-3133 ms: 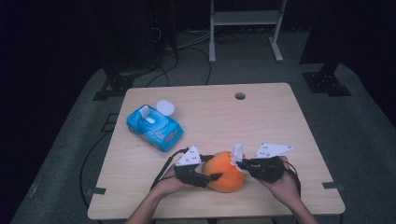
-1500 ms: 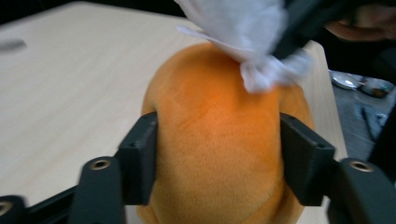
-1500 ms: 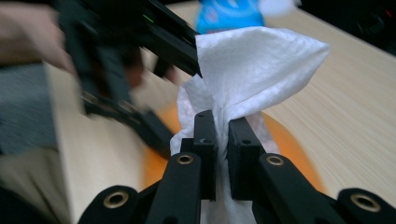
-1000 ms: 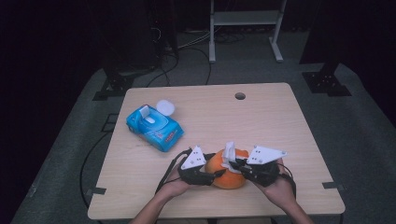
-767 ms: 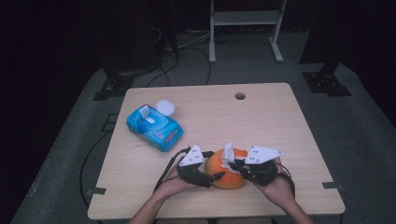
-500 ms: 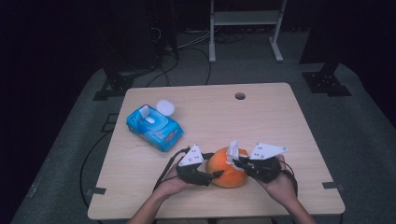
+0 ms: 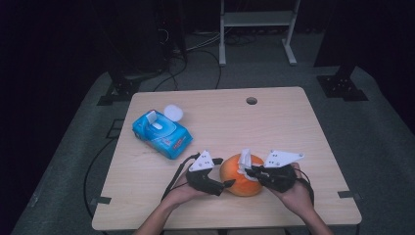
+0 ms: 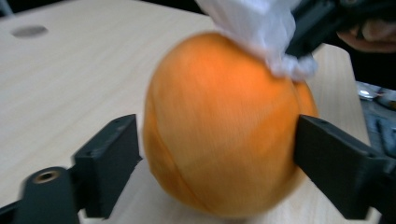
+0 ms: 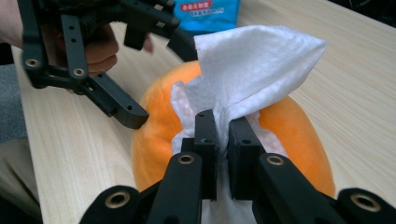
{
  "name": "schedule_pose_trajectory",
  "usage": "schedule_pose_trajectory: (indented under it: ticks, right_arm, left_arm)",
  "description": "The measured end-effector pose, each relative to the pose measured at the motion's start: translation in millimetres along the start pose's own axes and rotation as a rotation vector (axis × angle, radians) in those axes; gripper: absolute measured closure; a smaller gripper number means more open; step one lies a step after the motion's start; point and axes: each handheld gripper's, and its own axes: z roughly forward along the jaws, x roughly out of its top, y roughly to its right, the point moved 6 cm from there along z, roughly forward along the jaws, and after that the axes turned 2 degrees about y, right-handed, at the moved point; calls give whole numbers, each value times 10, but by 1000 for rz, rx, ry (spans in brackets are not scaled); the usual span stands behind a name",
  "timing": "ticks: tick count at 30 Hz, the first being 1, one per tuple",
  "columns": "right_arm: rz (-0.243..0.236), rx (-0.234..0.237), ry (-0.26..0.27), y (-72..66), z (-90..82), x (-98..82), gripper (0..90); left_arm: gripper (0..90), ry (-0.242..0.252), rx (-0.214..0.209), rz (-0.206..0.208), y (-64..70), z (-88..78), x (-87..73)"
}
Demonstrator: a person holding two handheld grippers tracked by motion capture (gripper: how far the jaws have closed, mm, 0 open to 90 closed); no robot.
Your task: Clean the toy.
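1. Table: light wood top w/ a round hole near the far edge; dark floor and cables around it.
2. Orange ball: sits on the table near the front edge, between the two grippers. In the left gripper view it stands upright on the wood, slightly blurred.
3. Left gripper: held in the person's left hand, at the ball's left side. Jaws straddle the ball, one on each side; they have just been opening. In the left gripper view a thin gap shows at the left jaw, the right jaw sits at the ball's edge, so the claw reads as released, ball between the jaws but not clamped.
4. Right gripper: held in the right hand, at the ball's right side. Jaws clenched on a white wipe, grasping it at a bunched fold; the wipe fans upward above the pinch and also lies against the ball's top.
5. Wipe, high view: white tuft atop the ball, touching it.
6. Blue wipe pack: lies on the table's left part, well apart from the ball, lid flipped open.
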Motion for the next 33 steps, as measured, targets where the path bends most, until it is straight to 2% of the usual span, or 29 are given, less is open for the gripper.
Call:
schedule_pose_trajectory:
  ticks: [3, 5, 7, 9, 11, 13, 16, 19, 20, 21, 22, 24, 25, 26, 28, 32, 33]
  right_arm:
    - [5, -11, 12, -15, -29, 33, 832]
    - [-30, -12, 45, -107, -55, 120, 831]
    - [-52, 34, 80, -254, -56, 219, 831]
    - [-109, 23, 59, -367, -8, 261, 830]
    - [-131, 9, 35, -364, 19, 250, 832]
    - [-103, 0, 41, -278, -11, 228, 832]
    - [-63, -49, 47, -97, -106, 198, 831]
    - [-19, -41, 30, 19, -120, 113, 832]
    - [-15, -42, 20, 20, -108, 84, 832]
    - [-12, -32, 14, 6, -100, 66, 832]
    - [-9, -21, 15, -11, -98, 64, 832]
    - [-24, -1, -2, -67, -86, 64, 832]
    - [-34, 9, -18, -99, -80, 67, 833]
    - [-41, 13, -25, -122, -76, 77, 832]
    - [-59, 7, -24, -166, -82, 115, 832]
    - [-113, 38, -2, -387, -54, 235, 830]
    - [-133, 33, -8, -415, -33, 249, 830]
  left_arm:
    - [375, -3, 29, 50, 46, -13, 42]
    - [399, 6, 33, 76, 94, -20, 92]
    - [408, 7, 32, 115, 178, -4, 137]
    - [408, -9, 37, 151, 235, 9, 149]
    - [409, -6, 35, 136, 237, 18, 129]
    - [414, -2, 31, 127, 222, 16, 118]
    - [411, -3, 23, 121, 213, 9, 105]
    - [327, 11, 9, 77, 179, 8, 117]
    - [264, 21, 16, 38, 152, 14, 130]
    - [156, 20, 24, 13, 132, 21, 132]
    - [123, 16, 24, -14, 118, 33, 120]
    - [111, 1, -4, -29, 125, 61, 70]
    - [161, 2, -30, -28, 149, 59, 53]
    - [254, 6, -29, -12, 168, 56, 48]
    - [330, -1, -17, 39, 206, 48, 65]
    - [370, -2, -15, 126, 316, 63, 112]
    - [372, -5, -10, 142, 330, 66, 114]
